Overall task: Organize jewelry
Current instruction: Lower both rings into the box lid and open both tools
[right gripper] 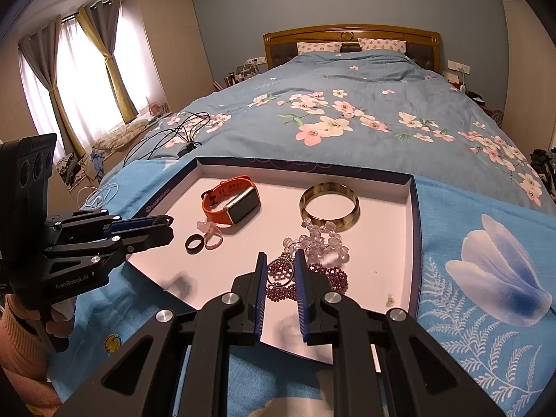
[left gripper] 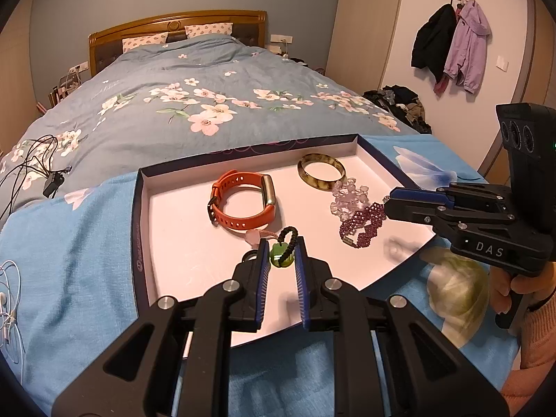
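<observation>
A shallow box lid tray (left gripper: pixel 173 243) (right gripper: pixel 399 243) lies on the bed. In it are an orange smartwatch (left gripper: pixel 243 198) (right gripper: pixel 231 201), a brown-green bangle (left gripper: pixel 321 172) (right gripper: pixel 328 205), a clear bead bracelet (left gripper: pixel 349 196) (right gripper: pixel 321 239), a purple bead bracelet (left gripper: pixel 363 224) (right gripper: pixel 323 279), a black ring (right gripper: pixel 194 244) and a pink charm (left gripper: pixel 253 235) (right gripper: pixel 212 236). My left gripper (left gripper: pixel 282 252) (right gripper: pixel 163 224) is shut on a green pendant with a black cord (left gripper: pixel 283 255). My right gripper (right gripper: pixel 280 267) (left gripper: pixel 389 201) is shut on a round silver hoop pendant (right gripper: pixel 280 269) above the purple beads.
The tray sits on a light blue flowered cloth (left gripper: pixel 69 271) (right gripper: pixel 486 278) over a blue floral quilt (left gripper: pixel 208 97). Black cables (left gripper: pixel 34 163) (right gripper: pixel 173 132) lie on the quilt at the left. White earphone wires (left gripper: pixel 8 299) lie at the cloth's left edge.
</observation>
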A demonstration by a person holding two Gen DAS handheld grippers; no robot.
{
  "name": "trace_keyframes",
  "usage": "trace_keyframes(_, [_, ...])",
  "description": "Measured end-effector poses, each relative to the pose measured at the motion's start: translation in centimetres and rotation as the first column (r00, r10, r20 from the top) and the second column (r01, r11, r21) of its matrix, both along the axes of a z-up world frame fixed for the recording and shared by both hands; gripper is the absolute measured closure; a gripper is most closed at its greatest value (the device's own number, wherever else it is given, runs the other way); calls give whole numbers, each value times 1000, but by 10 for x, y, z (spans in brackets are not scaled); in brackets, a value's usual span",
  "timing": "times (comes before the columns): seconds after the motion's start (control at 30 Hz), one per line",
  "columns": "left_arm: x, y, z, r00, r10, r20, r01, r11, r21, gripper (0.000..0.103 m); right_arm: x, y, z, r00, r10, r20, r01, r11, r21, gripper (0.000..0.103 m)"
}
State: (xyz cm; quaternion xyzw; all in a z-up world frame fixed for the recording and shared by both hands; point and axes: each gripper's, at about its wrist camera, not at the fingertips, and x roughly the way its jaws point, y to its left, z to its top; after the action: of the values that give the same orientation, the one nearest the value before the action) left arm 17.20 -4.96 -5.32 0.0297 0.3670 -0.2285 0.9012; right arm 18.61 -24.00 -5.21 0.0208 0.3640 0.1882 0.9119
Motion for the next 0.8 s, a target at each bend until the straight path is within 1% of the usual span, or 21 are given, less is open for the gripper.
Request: trace_keyframes(0.8, [14,-7,-13,999,16,-34,-15,1000,25,88,11,6,-6,1000,2,-25,-2,1000,-19,89])
